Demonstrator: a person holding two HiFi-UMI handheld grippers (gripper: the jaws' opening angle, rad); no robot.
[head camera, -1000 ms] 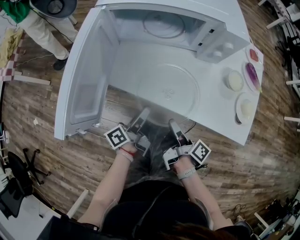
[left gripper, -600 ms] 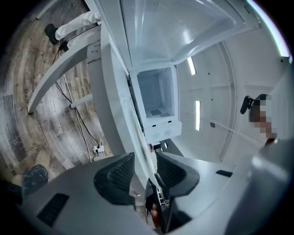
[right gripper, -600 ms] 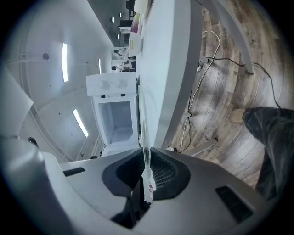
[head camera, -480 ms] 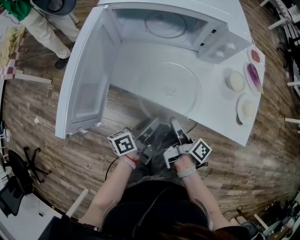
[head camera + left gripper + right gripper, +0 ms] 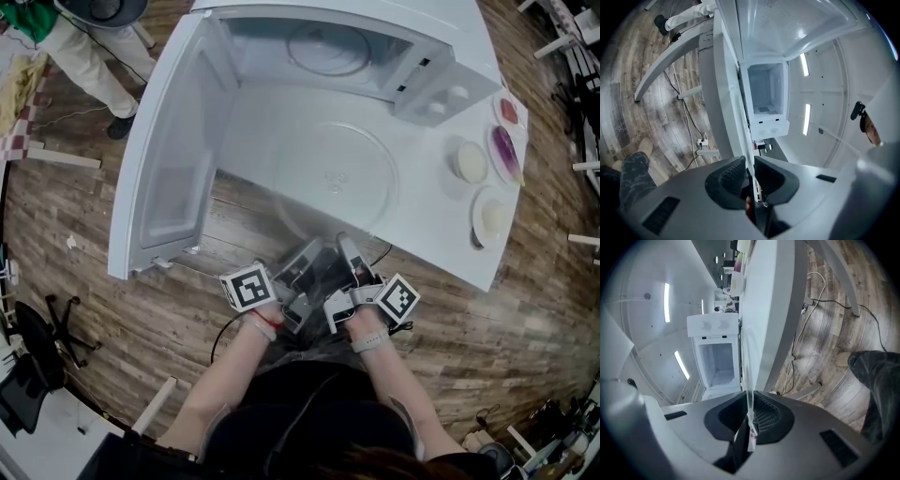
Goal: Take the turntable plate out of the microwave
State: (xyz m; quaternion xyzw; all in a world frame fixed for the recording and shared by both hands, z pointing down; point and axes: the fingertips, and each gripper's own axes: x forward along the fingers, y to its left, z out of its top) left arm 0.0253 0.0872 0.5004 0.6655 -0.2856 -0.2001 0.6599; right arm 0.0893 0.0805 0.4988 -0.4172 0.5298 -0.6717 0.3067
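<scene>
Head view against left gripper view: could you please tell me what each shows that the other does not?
Only the head view: the turntable plate's whole round face on the white table, overhanging its near edge; small dishes at the table's right; the person's forearms. Only the left gripper view: ceiling light strips, a socket box on the floor, and the plate's rim edge-on between the left hand-held gripper's closing jaws. Both: the open microwave, the plate and the wood floor.
</scene>
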